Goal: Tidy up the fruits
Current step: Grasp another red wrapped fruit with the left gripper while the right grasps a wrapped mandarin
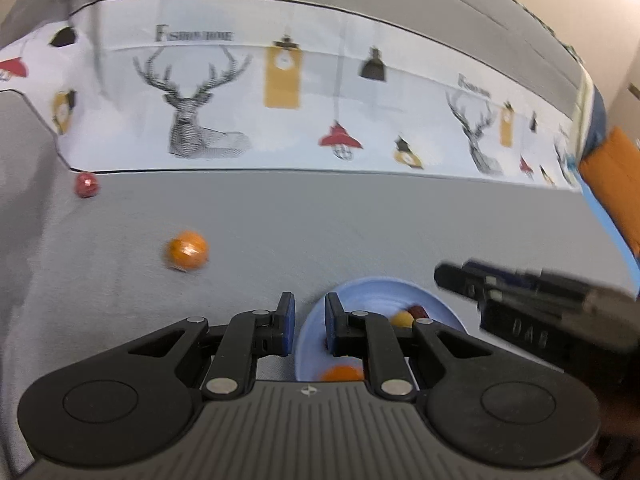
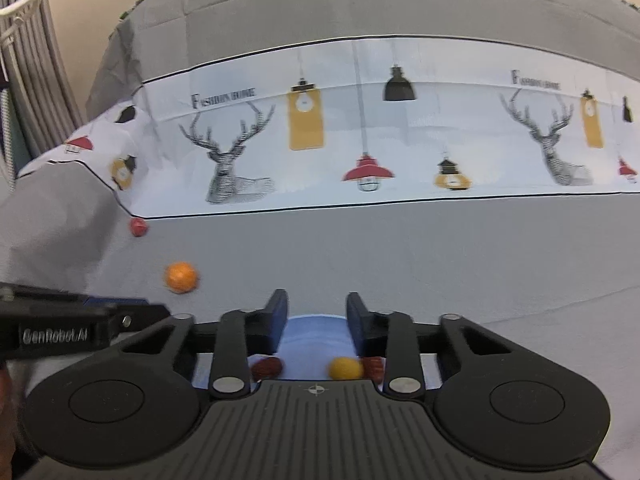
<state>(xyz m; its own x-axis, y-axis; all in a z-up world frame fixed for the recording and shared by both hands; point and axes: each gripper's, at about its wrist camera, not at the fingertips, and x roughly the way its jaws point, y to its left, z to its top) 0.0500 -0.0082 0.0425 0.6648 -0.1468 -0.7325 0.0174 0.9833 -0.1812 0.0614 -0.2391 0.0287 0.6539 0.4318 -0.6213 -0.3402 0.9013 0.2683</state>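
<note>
Fruits: orange (image 1: 187,255) and red fruit (image 1: 85,185) lay loose on grey cloth (image 1: 360,224); yellow (image 2: 345,368), dark red (image 2: 267,366) and orange pieces sat in blue bowl (image 1: 384,292). Left gripper (image 1: 310,322) and right gripper (image 2: 317,320) hung parted, empty, over the bowl.

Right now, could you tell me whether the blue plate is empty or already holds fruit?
It already holds fruit. The blue plate carries a yellow fruit, dark red pieces and an orange.
</note>
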